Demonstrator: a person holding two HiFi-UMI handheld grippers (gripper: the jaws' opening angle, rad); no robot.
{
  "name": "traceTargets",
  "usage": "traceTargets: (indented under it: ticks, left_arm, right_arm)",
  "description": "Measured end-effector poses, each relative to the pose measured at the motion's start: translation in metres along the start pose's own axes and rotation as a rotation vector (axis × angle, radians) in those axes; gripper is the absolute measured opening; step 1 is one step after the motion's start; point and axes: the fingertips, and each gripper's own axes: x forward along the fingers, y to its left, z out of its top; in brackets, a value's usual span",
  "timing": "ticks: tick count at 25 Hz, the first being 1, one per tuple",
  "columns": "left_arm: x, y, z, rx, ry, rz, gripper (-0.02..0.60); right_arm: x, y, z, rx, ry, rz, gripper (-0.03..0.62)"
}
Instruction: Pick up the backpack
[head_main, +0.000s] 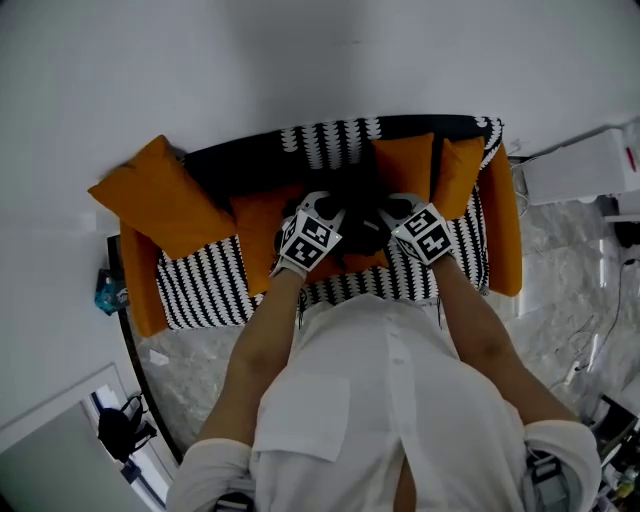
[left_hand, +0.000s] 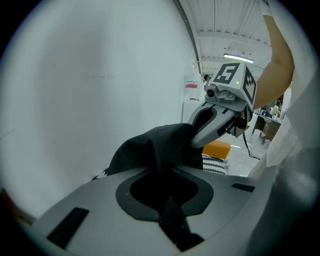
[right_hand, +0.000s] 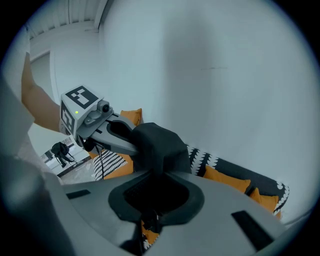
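Note:
The black backpack sits on the seat of a sofa, between my two grippers. My left gripper is at its left side. In the left gripper view its jaws are shut on a fold of the backpack's black fabric. My right gripper is at the bag's right side. Its jaws are likewise shut on the black fabric. Each gripper shows in the other's view, touching the raised fabric: the right gripper, the left gripper. Most of the bag is hidden by the grippers.
The sofa has a black-and-white patterned cover, several orange cushions and stands against a white wall. A white box is at the right. A black bag and a blue item lie at the left on the marble floor.

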Motion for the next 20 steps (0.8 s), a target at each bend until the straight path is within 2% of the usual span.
traceTargets:
  ticks: [8, 20]
  left_arm:
    - [-0.033, 0.002, 0.011, -0.069, -0.049, 0.035, 0.043]
    - [-0.103, 0.002, 0.049, -0.100, -0.170, 0.133, 0.040]
  right_arm:
    - [-0.012, 0.015, 0.029, -0.004, -0.086, -0.007, 0.033]
    - [-0.048, 0.040, 0.090, -0.061, -0.240, -0.017, 0.032]
